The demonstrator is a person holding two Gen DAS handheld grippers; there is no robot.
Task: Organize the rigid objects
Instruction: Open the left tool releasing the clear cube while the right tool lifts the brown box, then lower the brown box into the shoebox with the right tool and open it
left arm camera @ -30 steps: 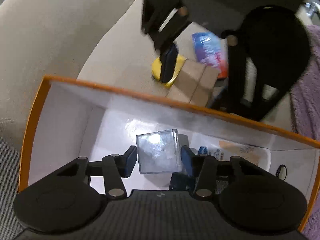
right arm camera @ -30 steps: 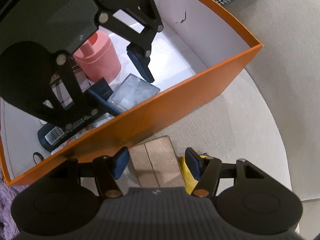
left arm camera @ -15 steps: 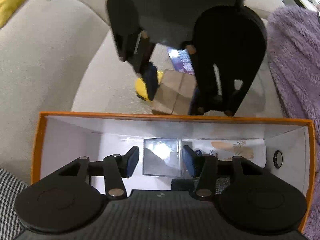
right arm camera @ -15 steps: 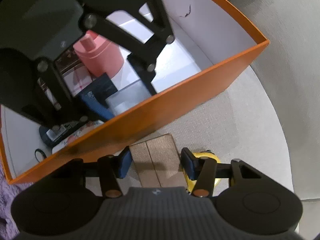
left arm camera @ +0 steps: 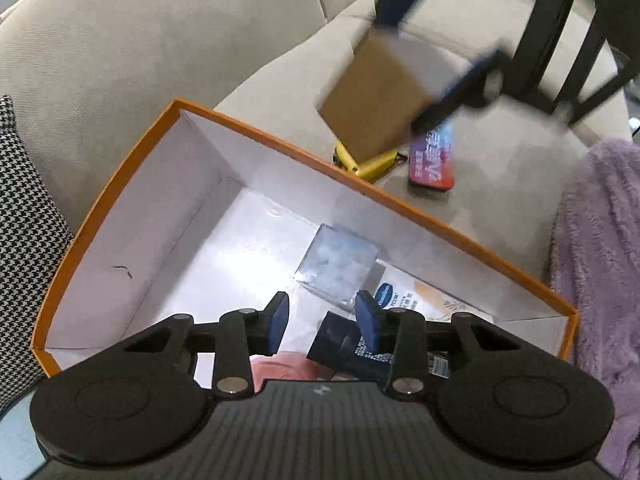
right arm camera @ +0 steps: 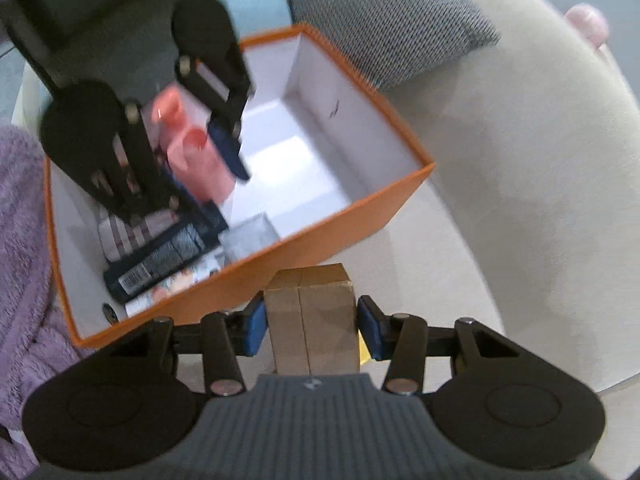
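Note:
The orange box (left arm camera: 280, 148) with white walls sits on the beige sofa. On its floor lie a clear plastic cube (left arm camera: 338, 268), a dark blue tube (left arm camera: 348, 352) and a pink bottle (right arm camera: 200, 160). My left gripper (left arm camera: 322, 326) hovers above them; its jaws are closing with nothing between them. My right gripper (right arm camera: 312, 330) holds a brown cardboard box (right arm camera: 310, 312) in the air just outside the orange box's (right arm camera: 360, 208) near wall, with its jaws closing and both pads against the carton's sides. The same carton (left arm camera: 372, 96) looks blurred in the left wrist view.
On the sofa seat beyond the orange box lie a yellow object (left arm camera: 372, 164) and a red and blue packet (left arm camera: 434, 156). A purple blanket (left arm camera: 600, 280) borders one end of the box. A houndstooth cushion (left arm camera: 24, 220) and a grey cushion (right arm camera: 384, 20) rest against the sofa back.
My right gripper closed on the brown carton and lifted it off the sofa. My left gripper rose and rolled away from the clear cube, which stays on the box floor.

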